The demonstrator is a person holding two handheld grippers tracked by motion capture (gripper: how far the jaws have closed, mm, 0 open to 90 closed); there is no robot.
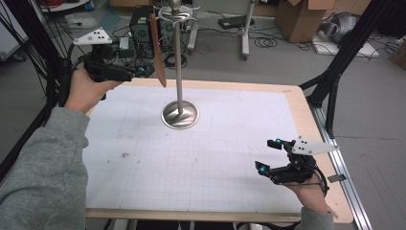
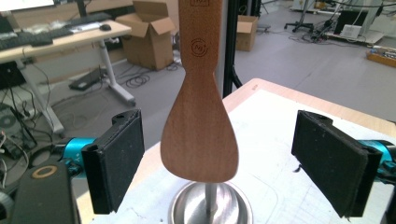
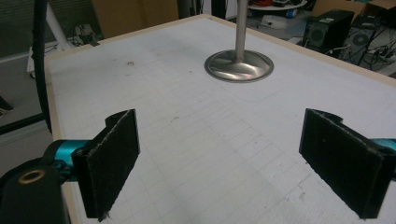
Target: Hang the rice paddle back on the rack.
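A wooden spatula (image 1: 158, 52) hangs blade-down from a hook at the top of a metal stand (image 1: 179, 72), whose round base (image 1: 180, 115) rests on the far middle of the white mat. My left gripper (image 1: 143, 71) is held up just left of the spatula and is open. In the left gripper view the spatula blade (image 2: 201, 140) hangs between the wide-apart jaws of my left gripper (image 2: 223, 156), touching neither, above the stand base (image 2: 210, 205). My right gripper (image 1: 268, 155) hovers open and empty over the front right of the mat, and the stand base (image 3: 239, 65) lies well ahead of it (image 3: 229, 158).
The white gridded mat (image 1: 201, 158) covers a wood-edged table (image 1: 306, 120). A small brown stain (image 1: 126, 155) marks the mat at the left. Black frame legs (image 1: 335, 67) stand at the far right, and boxes, cables and a computer tower (image 1: 140, 26) crowd the floor behind.
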